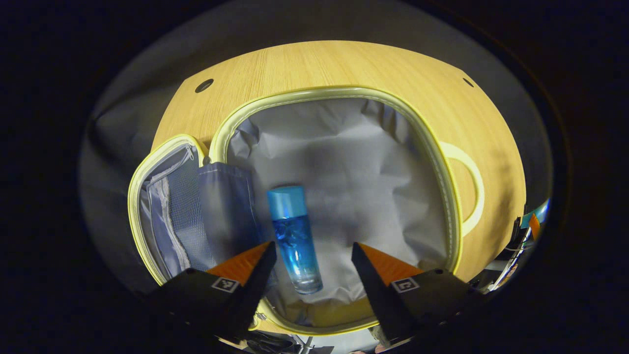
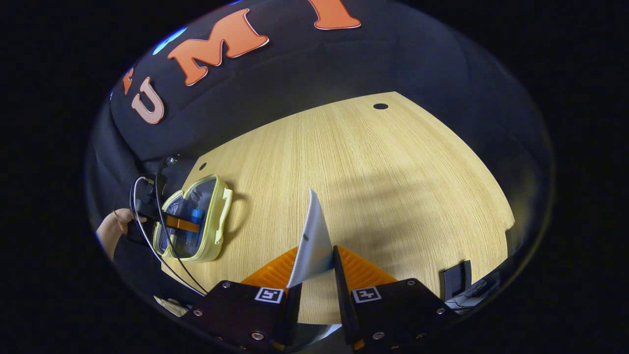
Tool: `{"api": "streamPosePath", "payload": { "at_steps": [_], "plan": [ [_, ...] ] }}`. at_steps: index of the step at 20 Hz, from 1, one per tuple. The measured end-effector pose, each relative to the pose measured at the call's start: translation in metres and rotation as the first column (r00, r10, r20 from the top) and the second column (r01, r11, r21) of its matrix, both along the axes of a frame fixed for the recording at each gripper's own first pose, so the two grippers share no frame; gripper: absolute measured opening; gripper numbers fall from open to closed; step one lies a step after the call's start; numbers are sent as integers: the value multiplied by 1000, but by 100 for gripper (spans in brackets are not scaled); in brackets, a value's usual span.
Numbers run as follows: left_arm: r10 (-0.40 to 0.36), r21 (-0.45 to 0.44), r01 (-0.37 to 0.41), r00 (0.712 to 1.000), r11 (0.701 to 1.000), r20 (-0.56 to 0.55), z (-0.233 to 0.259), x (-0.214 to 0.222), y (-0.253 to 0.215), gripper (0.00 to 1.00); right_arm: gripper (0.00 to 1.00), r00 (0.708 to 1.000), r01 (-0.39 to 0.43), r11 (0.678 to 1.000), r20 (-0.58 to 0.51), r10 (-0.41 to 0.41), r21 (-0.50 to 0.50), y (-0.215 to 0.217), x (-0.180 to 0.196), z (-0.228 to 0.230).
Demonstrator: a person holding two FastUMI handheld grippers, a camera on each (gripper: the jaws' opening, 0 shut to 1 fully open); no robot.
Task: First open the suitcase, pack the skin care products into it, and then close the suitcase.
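Left gripper view: left gripper (image 1: 313, 255) hovers wide apart over the open suitcase (image 1: 444, 162), empty; a blue bottle (image 1: 294, 238) lies on the grey lining (cap pointing away). Right gripper view: right gripper (image 2: 314, 263) pinches a white tube (image 2: 313, 241) above the wooden table (image 2: 393, 182), suitcase far left.

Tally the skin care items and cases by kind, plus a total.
Blue bottle, lying inside the open suitcase: 1
White tube, clamped between the right gripper's fingers above the table: 1
Yellow-trimmed suitcase, lid open: 1
Total: 3
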State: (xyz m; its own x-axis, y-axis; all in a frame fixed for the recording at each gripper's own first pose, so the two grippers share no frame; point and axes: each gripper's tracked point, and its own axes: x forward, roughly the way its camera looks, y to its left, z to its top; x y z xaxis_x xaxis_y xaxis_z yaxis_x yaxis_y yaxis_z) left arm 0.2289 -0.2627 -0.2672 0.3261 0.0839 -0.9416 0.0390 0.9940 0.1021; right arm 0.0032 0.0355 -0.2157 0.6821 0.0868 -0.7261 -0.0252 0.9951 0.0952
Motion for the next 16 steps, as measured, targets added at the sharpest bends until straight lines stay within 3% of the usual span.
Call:
{"api": "streamPosePath", "payload": {
  "at_steps": [1, 3, 5, 7, 11, 14, 16],
  "plan": [
    [1, 10, -2, 1000, 1000, 17, 9, -2, 1, 100, 37, 1000, -12, 1000, 7, 12, -1, 2, 0, 2],
    [15, 19, -16, 998, 1000, 65, 28, -12, 3, 100, 32, 999, -43, 999, 24, 44, -11, 5, 4, 8],
    [49, -14, -48, 990, 999, 135, 53, -27, 0, 99, 37, 996, -84, 996, 38, 85, -24, 11, 10, 15],
    [101, -111, -78, 970, 991, 223, 78, -44, -4, 99, 32, 991, -129, 992, 40, 129, -16, 29, 17, 22],
    [221, -349, -91, 909, 933, 352, 107, -61, 12, 100, 37, 989, -121, 993, 81, 120, -3, 79, 38, 46],
    [274, -439, -76, 870, 895, 410, 137, -81, 51, 98, 37, 985, -151, 988, 85, 149, 12, 139, 47, 55],
    [296, -447, -96, 866, 889, 403, 140, -96, 86, 98, 37, 979, -191, 981, 67, 190, 14, 182, 47, 53]
  ]
}}
